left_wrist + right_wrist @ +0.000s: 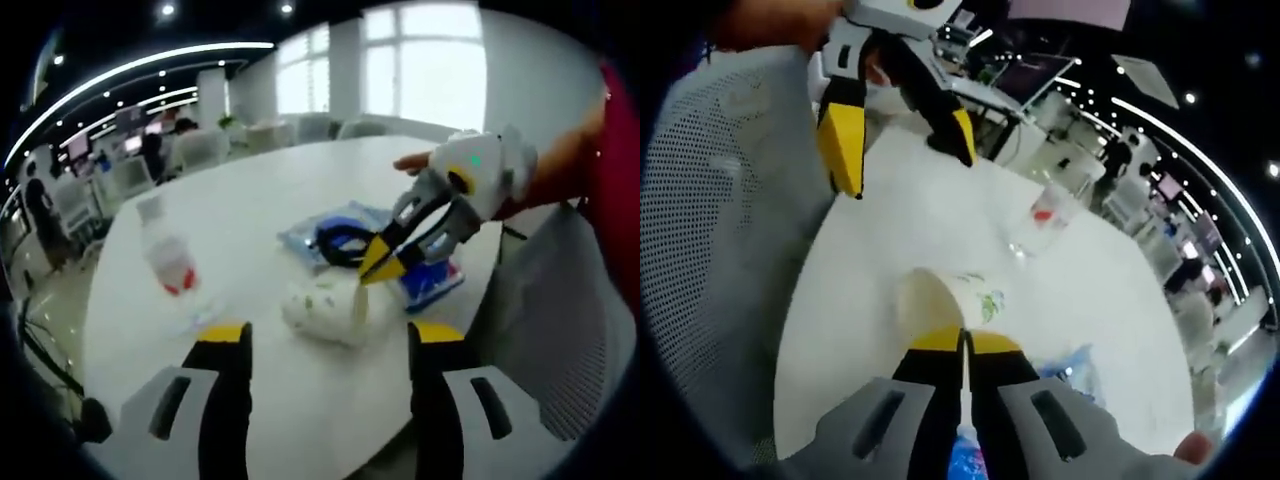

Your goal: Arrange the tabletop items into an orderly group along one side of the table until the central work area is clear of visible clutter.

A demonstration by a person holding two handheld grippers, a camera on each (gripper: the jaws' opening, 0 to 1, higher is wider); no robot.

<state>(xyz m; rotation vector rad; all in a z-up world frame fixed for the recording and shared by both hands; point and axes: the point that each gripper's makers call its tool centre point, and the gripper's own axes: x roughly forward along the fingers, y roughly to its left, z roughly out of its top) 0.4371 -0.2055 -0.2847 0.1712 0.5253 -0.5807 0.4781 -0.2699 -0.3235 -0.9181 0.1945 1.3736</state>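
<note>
The left tongs [325, 345] are reaching forward with their yellow-tipped jaws standing wide apart, gripping nothing. The right tongs [963, 343] are angling downward with their jaws pressed together. A bare forearm [565, 160] is extending behind the right tongs, and the hand [415, 160] is wrapping round their grip.

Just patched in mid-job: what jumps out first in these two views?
The right gripper has its yellow tips shut on the rim of a paper cup lying on its side on the white table, near the edge by a mesh chair. The left gripper hangs open above the table. A clear bottle with a red label lies farther out, and a blue packet sits just behind the cup.
</note>
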